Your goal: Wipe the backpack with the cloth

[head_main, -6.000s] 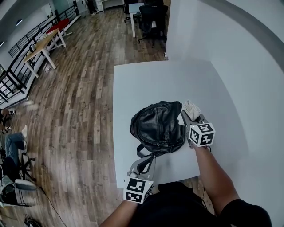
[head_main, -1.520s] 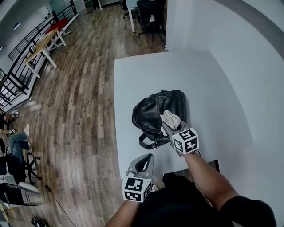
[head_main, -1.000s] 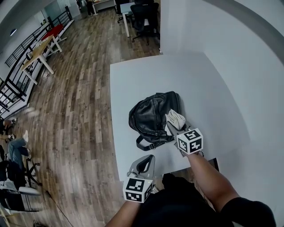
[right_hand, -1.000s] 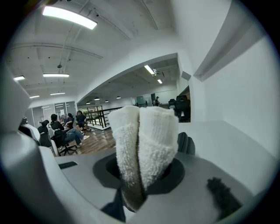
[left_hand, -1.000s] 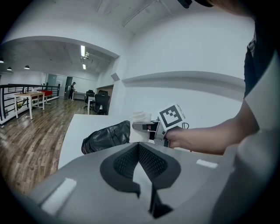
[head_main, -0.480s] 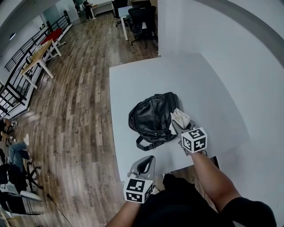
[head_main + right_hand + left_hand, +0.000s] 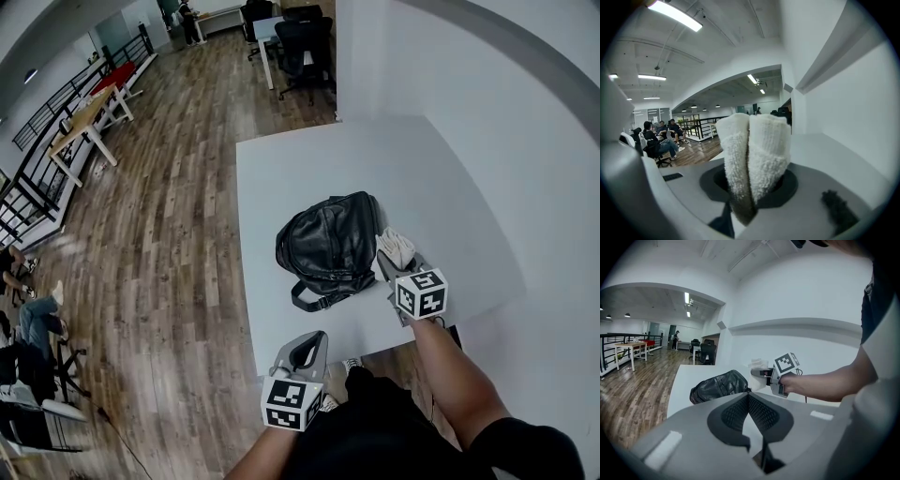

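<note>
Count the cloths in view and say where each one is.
1: a white cloth, clamped in the right gripper just right of the backpack. The backpack could hide another.

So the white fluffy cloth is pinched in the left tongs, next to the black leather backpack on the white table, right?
Not quite. The white fluffy cloth is pinched in the right tongs, not the left tongs, which are shut on nothing; the right gripper view shows it. It is indeed next to the black leather backpack on the white table.
</note>
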The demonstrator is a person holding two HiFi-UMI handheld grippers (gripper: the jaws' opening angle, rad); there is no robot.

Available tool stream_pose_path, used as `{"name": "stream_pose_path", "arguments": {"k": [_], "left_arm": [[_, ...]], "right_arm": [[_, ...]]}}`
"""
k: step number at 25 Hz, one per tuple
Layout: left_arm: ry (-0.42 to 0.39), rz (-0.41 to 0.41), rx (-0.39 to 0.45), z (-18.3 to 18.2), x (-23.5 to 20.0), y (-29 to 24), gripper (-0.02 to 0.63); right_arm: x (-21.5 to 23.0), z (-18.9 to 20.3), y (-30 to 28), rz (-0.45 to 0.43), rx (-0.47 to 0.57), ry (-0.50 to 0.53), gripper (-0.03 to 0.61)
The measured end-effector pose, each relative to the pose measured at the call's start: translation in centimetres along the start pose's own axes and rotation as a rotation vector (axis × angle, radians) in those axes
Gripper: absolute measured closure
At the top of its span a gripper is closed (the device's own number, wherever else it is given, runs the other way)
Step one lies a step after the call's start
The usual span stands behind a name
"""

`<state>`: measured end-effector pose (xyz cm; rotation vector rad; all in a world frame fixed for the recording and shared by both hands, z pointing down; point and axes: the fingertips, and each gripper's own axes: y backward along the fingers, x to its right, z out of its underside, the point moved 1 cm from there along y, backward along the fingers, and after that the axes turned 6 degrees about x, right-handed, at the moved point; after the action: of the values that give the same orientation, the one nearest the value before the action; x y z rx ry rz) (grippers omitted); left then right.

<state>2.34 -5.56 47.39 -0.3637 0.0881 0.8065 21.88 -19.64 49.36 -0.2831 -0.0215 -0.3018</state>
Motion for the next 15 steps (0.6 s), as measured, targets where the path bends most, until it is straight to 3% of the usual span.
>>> {"name": "stream_pose_path", "arguments": {"k": [15], "left_arm": [[-0.006,0.014,0.040,0.2,1.5,4.1,0.607]], "right_arm": [[-7.3,-1.3,7.9,-0.076,0.081,-0.026,0.486]]}}
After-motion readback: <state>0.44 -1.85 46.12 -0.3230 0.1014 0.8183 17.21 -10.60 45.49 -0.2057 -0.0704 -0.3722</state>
